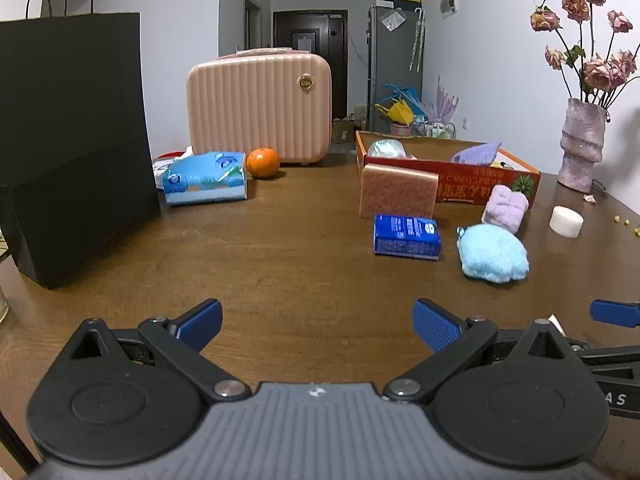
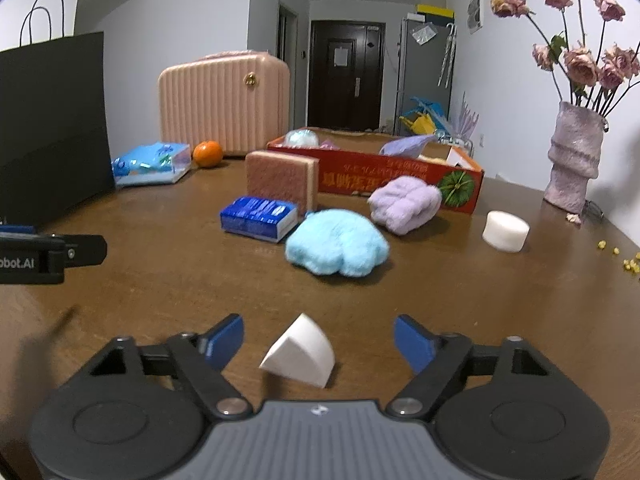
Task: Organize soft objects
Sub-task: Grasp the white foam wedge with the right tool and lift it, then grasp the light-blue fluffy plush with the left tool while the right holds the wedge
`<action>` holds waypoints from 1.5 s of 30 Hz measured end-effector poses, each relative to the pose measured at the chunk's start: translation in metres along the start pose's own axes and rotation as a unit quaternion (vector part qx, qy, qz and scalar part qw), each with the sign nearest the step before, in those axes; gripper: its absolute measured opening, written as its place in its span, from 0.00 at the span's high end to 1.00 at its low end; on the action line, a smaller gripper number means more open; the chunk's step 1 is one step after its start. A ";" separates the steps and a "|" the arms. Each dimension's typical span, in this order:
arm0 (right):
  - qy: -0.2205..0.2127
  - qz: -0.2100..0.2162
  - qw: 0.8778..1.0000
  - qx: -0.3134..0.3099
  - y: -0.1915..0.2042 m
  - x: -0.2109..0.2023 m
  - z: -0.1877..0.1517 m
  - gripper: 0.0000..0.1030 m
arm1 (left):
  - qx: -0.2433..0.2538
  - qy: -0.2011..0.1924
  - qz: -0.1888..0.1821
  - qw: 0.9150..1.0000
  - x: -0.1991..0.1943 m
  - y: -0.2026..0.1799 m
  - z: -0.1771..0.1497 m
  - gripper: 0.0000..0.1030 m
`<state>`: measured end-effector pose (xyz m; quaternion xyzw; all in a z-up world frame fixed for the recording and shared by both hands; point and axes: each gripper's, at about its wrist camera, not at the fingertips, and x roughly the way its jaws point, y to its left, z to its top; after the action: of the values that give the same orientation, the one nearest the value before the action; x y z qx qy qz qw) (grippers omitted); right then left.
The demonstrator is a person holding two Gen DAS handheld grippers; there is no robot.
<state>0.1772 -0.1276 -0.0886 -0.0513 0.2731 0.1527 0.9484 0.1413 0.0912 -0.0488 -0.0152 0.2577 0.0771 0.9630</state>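
One white foam wedge (image 2: 300, 354) is lying on the worktop (image 2: 160, 300) at lower centre, between the right hand-held gripper (image 2: 319, 342) fingers, which are standing apart, touching nothing. It is looking light and squashy, so gripping across its flat sides seems best. The left hand-held gripper (image 1: 318, 326) is gaping empty.

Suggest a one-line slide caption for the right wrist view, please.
Open right gripper straddles a white wedge sponge, untouched; fluffy blue toy ahead.

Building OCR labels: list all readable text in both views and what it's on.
"obot.AI", cut off at the picture's edge: left gripper body, right wrist view.
"AS": right gripper body, left wrist view.
Red box: upside-down characters, unreadable.
Blue packet, tissue pack: print too small.
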 end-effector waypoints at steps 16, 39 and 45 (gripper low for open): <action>0.021 0.014 1.000 0.011 0.005 0.013 -0.006 0.70 | -0.002 0.009 -0.011 1.000 0.001 0.005 -0.011 0.00; -0.034 0.014 0.999 0.017 -0.031 -0.001 0.018 0.77 | 0.024 0.003 -0.015 1.000 0.008 -0.031 0.012 0.00; -0.041 0.009 0.999 0.020 -0.048 0.003 0.026 0.77 | 0.030 0.005 -0.019 0.999 0.018 -0.048 0.021 0.00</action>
<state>0.2078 -0.1681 -0.0672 -0.0240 0.2376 0.1573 0.9582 0.1744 0.0478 -0.0400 0.0080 0.2645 0.0507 0.9630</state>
